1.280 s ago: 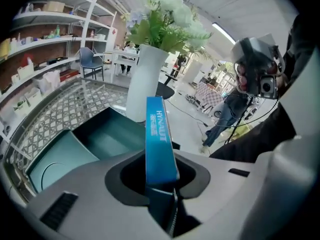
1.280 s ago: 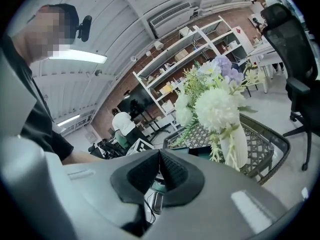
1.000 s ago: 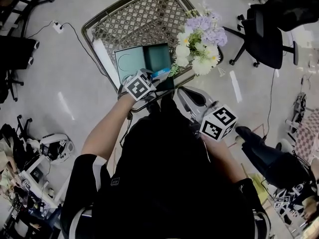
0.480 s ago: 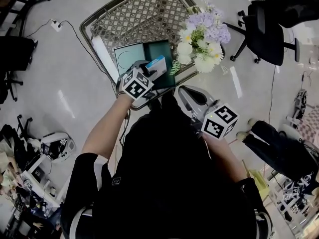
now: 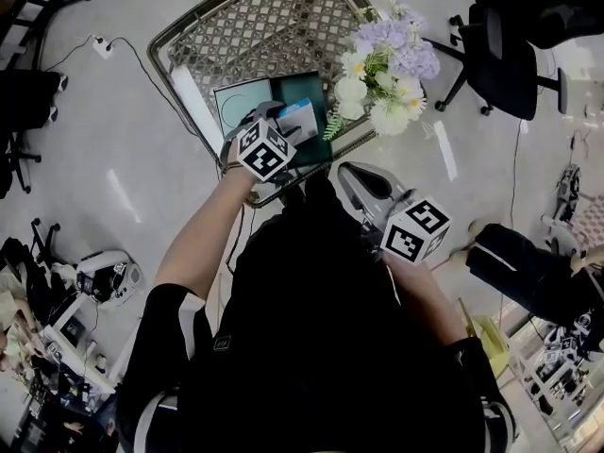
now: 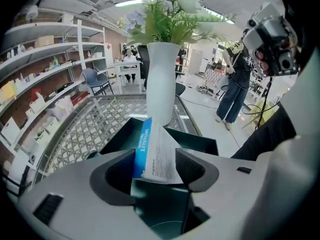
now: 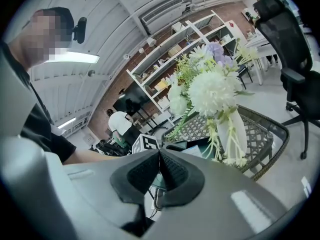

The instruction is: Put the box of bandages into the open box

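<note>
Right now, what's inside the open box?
The box of bandages stands tilted in the open box, between the left gripper's opening jaws. Below it only dark box floor shows. The gripper body covers the open box's near part, so anything there can't be seen.

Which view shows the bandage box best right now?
The left gripper view: the bandage box fills the centre, between the left claw's opening jaws, over the open box. The head view shows it small, partly behind the marker cube. The right gripper view shows at most a pale sliver.
</note>
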The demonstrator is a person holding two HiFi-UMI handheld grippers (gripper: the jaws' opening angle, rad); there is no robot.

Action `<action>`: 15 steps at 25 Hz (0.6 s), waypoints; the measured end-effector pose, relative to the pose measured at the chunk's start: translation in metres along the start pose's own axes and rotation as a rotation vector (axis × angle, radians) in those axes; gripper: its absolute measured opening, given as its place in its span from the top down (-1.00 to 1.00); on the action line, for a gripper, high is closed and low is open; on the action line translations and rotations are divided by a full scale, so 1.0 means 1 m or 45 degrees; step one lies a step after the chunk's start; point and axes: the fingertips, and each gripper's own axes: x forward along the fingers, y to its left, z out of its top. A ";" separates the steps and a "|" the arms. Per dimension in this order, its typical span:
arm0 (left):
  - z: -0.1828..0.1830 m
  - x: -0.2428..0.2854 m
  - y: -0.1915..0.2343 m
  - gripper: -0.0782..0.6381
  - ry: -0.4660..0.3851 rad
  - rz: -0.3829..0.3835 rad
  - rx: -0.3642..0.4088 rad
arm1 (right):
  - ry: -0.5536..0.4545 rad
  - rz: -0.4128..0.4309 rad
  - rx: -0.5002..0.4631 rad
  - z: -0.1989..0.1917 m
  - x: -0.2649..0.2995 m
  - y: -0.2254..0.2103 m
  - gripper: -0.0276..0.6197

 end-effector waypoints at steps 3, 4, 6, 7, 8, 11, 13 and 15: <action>-0.001 -0.001 0.006 0.10 -0.001 0.009 0.005 | 0.014 -0.017 -0.023 -0.003 0.002 -0.002 0.87; -0.001 0.000 0.006 0.10 0.002 0.004 0.007 | 0.019 -0.022 -0.030 -0.005 0.002 -0.002 0.87; -0.002 0.004 0.005 0.10 0.018 -0.007 0.022 | 0.030 -0.028 -0.042 -0.007 0.003 -0.002 0.87; -0.002 0.006 0.004 0.10 0.033 -0.013 0.039 | 0.037 -0.032 -0.052 -0.008 0.003 -0.002 0.87; -0.003 0.009 0.001 0.07 0.051 -0.019 0.063 | 0.044 -0.038 -0.066 -0.008 0.004 -0.001 0.87; -0.002 0.015 -0.004 0.03 0.080 -0.028 0.127 | 0.061 -0.056 -0.120 -0.010 0.005 0.001 0.87; 0.003 0.014 -0.003 0.03 0.060 -0.020 0.131 | 0.059 -0.062 -0.140 -0.009 0.005 0.001 0.87; 0.008 0.011 -0.003 0.03 0.031 -0.006 0.119 | 0.053 -0.063 -0.149 -0.007 0.005 0.002 0.87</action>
